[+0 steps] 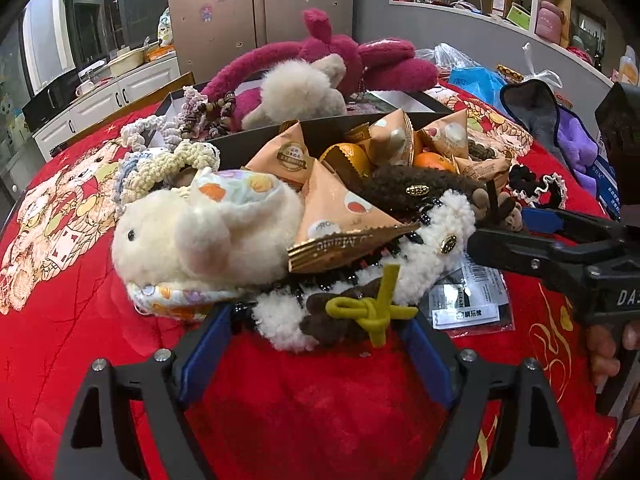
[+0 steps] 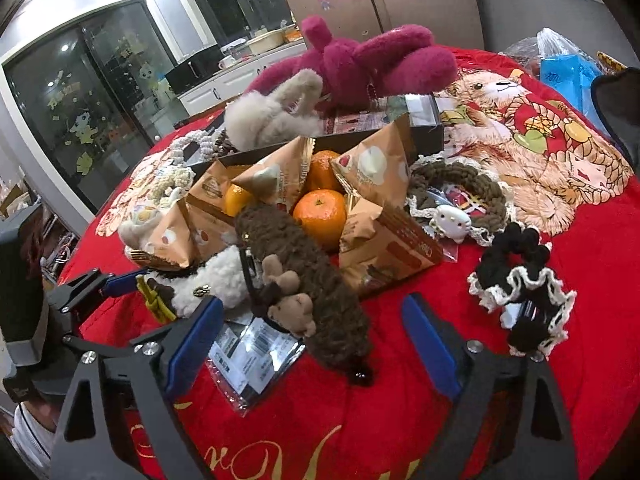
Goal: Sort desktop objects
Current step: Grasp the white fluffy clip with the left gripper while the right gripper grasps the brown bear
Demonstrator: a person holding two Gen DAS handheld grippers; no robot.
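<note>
Kitchen counters (image 2: 240, 76) behind red printed blanket (image 2: 520, 420).

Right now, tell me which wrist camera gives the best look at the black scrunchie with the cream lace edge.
The right wrist view: the black scrunchie lies close, whole and unobstructed on the red cloth, beside the right gripper. The left wrist view shows it only small and far off, partly hidden behind a snack packet.

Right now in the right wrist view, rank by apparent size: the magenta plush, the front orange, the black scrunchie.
1. Magenta plush, largest by far, though farthest back.
2. Black scrunchie. It sits nearer the camera, so its lead over the orange is unsure.
3. Front orange, smallest, partly hidden by the brown fuzzy clip.
</note>
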